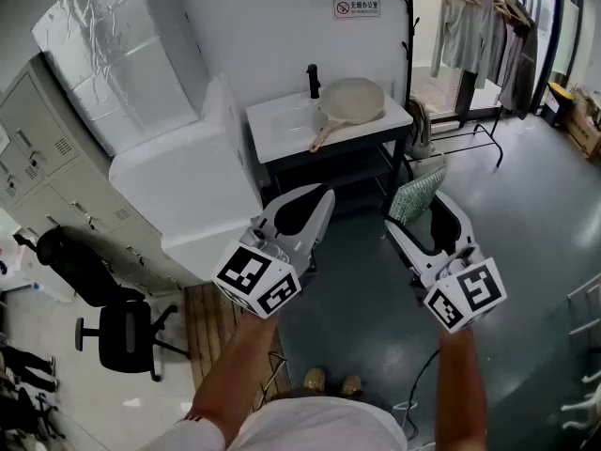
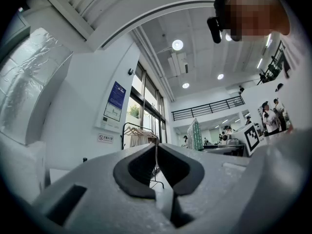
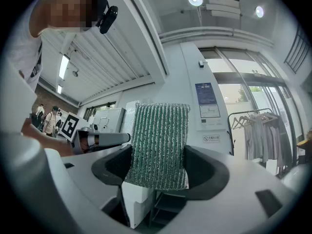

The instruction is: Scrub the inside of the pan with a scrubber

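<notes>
Holding scrubber (image 3: pixel 158 145) in your right tongs (image 1: pixel 421 212), left tongs (image 1: pixel 319 200) shut, empty: pan (image 1: pixel 354 99) sits well beyond both on the tabletop (image 1: pixel 282 125), handle (image 1: pixel 322 137) angled back toward your left.

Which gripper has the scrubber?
The right gripper: its jaws clamp the green scrubber, which stands upright between them. The left gripper has its jaws shut on nothing.
</notes>
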The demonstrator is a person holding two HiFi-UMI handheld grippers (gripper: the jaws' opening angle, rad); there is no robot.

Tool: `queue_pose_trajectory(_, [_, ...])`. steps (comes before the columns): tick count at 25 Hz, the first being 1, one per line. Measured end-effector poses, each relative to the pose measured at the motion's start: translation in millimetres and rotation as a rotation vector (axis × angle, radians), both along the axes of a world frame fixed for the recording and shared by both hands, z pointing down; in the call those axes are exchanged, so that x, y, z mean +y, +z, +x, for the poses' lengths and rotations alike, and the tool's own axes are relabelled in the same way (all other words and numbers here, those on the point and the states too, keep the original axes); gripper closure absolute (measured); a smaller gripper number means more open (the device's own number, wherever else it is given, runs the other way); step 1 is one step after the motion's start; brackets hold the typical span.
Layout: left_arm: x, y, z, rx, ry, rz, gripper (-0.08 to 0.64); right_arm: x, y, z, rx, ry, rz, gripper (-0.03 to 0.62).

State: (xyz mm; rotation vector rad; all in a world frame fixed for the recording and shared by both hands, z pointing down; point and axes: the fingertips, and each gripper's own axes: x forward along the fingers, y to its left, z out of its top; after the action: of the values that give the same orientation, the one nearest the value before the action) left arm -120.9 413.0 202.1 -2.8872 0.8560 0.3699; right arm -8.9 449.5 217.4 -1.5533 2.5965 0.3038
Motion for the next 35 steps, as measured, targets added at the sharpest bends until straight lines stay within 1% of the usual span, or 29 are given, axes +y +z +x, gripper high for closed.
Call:
queue_pose_trajectory(7, [-5,2,2,-0.003,-0.012,-0.007,0.535,-6,0,3,-0.012,-0.013,-0.005,0.249])
queue_pose_trajectory(13, [-10,7,9,-0.009,-0.02,-0.014,0.535,-10,-1,14,-0.016,-0.022,-0.005,0.249])
queue_pose_trajectory(27, [-8,13,31,-0.023,-0.095,-0.015,0.535,-15,1,44,-0.004,-0.076,0.005,0.249])
queue_pose_trajectory(35, [-19,13,35,-0.02,-0.103,-0.01,0.535,-27,5,46,0.009,-0.088,-0.001,0.249])
